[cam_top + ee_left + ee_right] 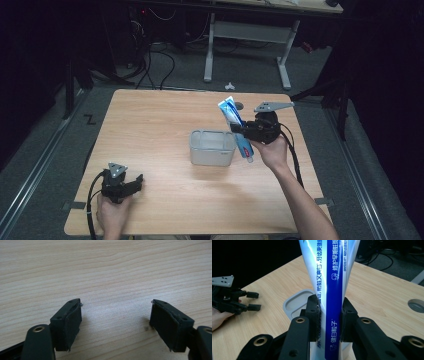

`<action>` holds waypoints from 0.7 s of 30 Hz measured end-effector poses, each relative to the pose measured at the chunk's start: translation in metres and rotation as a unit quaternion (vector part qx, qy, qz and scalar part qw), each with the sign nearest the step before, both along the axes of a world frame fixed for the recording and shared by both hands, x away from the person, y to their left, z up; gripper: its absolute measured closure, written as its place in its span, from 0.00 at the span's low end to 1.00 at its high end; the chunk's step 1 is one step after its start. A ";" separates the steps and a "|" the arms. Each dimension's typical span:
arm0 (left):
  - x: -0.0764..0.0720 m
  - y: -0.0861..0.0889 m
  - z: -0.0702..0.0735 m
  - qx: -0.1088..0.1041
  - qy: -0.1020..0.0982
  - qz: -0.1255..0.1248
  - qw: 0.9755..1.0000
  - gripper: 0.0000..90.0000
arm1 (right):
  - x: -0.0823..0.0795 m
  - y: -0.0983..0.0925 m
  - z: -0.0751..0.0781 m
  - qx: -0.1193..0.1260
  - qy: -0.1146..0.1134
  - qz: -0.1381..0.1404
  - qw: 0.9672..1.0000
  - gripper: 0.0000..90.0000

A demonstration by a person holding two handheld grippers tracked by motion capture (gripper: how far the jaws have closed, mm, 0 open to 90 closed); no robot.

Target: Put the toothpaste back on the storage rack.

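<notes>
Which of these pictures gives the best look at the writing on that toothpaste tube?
The right gripper view: the toothpaste tube stands close up, clamped between the right gripper's jaws, print readable. The high view shows the whole tube beside the clear container, but small. The left gripper view faces bare table.
</notes>
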State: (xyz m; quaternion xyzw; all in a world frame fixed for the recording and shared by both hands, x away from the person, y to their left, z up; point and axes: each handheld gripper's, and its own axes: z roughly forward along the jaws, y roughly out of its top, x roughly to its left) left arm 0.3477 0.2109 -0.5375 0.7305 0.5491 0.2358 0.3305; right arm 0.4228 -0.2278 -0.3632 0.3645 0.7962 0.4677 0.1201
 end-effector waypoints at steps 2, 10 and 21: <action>0.000 0.000 0.000 0.000 0.000 0.000 1.000 0.29 | 0.001 0.002 0.000 -0.002 0.000 0.000 1.000 0.83; 0.000 0.000 0.000 0.001 0.000 -0.003 1.000 0.29 | 0.006 0.014 0.003 0.005 -0.005 0.009 1.000 0.83; 0.000 0.000 0.000 0.001 0.000 -0.004 1.000 0.29 | 0.018 0.033 0.008 0.014 -0.014 0.011 1.000 0.83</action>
